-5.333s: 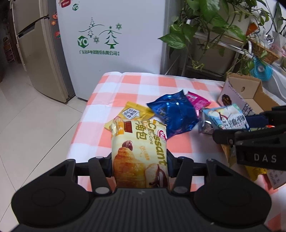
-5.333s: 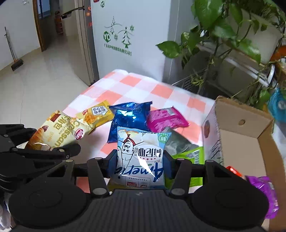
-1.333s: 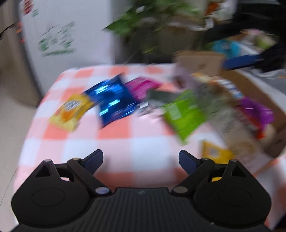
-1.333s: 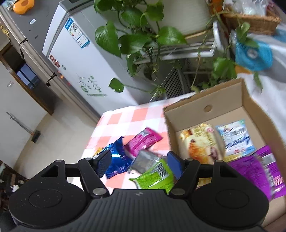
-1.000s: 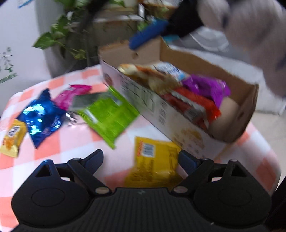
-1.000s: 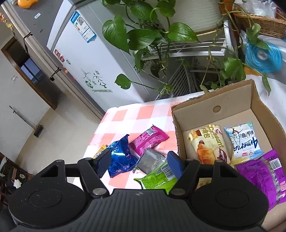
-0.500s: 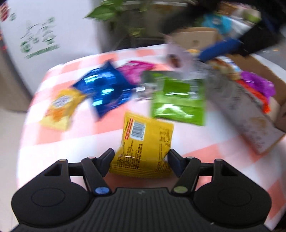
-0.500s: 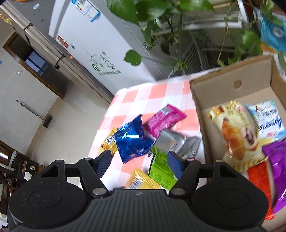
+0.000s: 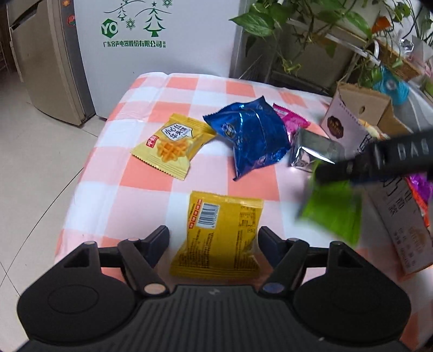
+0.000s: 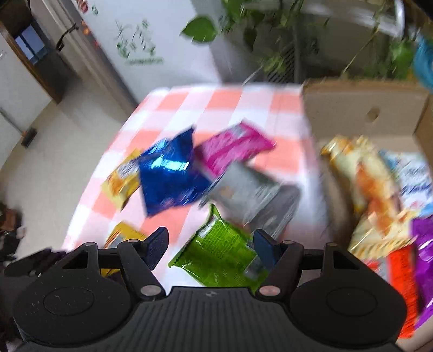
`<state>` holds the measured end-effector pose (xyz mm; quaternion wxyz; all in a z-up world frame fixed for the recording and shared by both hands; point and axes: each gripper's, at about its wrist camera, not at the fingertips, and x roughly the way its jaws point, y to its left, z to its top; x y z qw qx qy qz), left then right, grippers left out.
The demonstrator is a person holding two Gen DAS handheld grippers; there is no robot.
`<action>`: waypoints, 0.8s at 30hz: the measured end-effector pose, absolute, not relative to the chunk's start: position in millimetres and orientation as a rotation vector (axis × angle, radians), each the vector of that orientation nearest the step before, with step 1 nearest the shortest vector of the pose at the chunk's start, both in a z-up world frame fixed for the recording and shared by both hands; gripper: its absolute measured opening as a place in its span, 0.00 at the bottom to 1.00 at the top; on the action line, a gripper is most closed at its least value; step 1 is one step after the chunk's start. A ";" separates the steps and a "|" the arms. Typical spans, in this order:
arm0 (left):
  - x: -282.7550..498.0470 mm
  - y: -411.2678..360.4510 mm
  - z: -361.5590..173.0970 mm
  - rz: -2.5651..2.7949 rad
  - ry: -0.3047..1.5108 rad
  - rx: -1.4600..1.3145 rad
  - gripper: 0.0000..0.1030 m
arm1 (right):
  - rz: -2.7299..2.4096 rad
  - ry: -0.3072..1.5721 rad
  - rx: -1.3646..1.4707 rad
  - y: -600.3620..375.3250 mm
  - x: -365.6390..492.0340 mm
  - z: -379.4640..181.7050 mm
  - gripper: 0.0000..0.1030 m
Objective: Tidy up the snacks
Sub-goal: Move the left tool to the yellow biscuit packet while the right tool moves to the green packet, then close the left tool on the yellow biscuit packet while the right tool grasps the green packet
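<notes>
A yellow packet (image 9: 219, 235) lies barcode side up on the checked tablecloth (image 9: 151, 173), between the fingers of my left gripper (image 9: 213, 241). Its jaws are opening and a gap shows beside the left pad. My right gripper (image 10: 211, 243) is open low over a green packet (image 10: 216, 254), which lies between its fingers on the cloth. The green packet (image 9: 333, 214) appears blurred in the left wrist view, under the right gripper's dark arm. The cardboard box (image 10: 365, 108) at the right holds a croissant packet (image 10: 370, 184) and several others.
A yellow waffle packet (image 9: 173, 140), a blue packet (image 9: 251, 135), a pink packet (image 9: 289, 119) and a silver packet (image 9: 311, 151) lie mid-table. The table drops to the tiled floor at the left. A white fridge (image 9: 151, 54) and potted plants (image 9: 311, 24) stand behind.
My left gripper's jaws stand wider around the yellow packet than half a second ago. My right gripper has sunk from above the box to the green packet.
</notes>
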<state>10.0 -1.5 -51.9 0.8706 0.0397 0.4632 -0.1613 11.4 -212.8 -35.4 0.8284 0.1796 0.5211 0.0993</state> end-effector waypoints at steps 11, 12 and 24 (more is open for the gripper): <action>17.3 10.4 -48.3 -0.345 0.978 0.154 0.80 | 0.293 1.088 0.110 -187.5 -2.4 -32.0 0.75; 17.6 10.7 -48.3 -0.349 0.976 0.157 0.80 | 0.289 1.089 0.089 -184.7 0.4 -35.4 0.78; 18.6 5.9 -53.9 -0.454 0.968 0.228 0.83 | 0.356 1.157 -0.089 -160.1 -14.1 -54.7 0.79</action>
